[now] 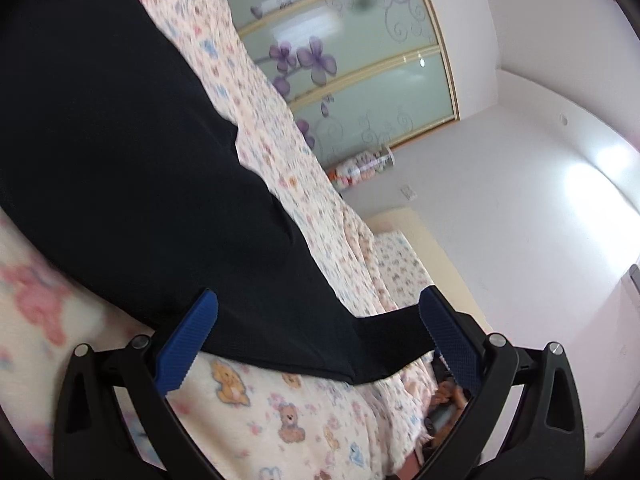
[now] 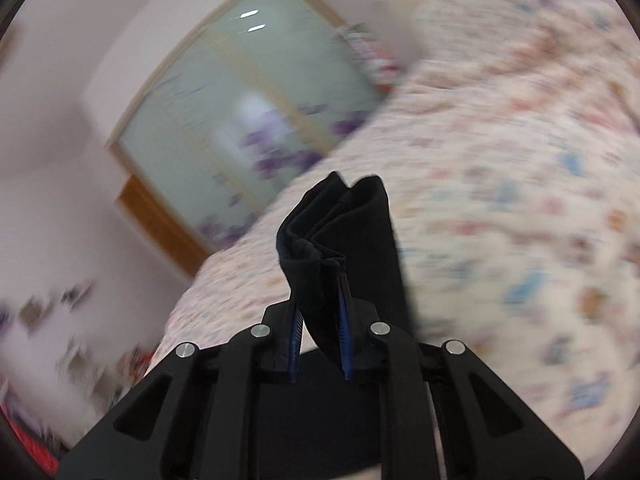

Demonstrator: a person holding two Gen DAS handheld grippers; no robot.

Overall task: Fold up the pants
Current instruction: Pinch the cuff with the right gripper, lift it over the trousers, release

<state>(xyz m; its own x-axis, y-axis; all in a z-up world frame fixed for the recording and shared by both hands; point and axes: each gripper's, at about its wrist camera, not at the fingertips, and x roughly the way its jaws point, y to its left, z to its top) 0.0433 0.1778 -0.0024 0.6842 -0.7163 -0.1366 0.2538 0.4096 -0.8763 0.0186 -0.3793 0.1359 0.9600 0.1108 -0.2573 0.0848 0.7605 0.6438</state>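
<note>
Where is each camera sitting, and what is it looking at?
Left wrist view: sits on the left gripper, looking across the black pants on the teddy-print bedspread toward the flowered wardrobe doors; its blue fingers stand wide apart.
Right wrist view: sits on the right gripper, looking along its fingers, closed on a bunched pants edge; the background is blurred.
Both views show the pants, bedspread and wardrobe doors.
</note>
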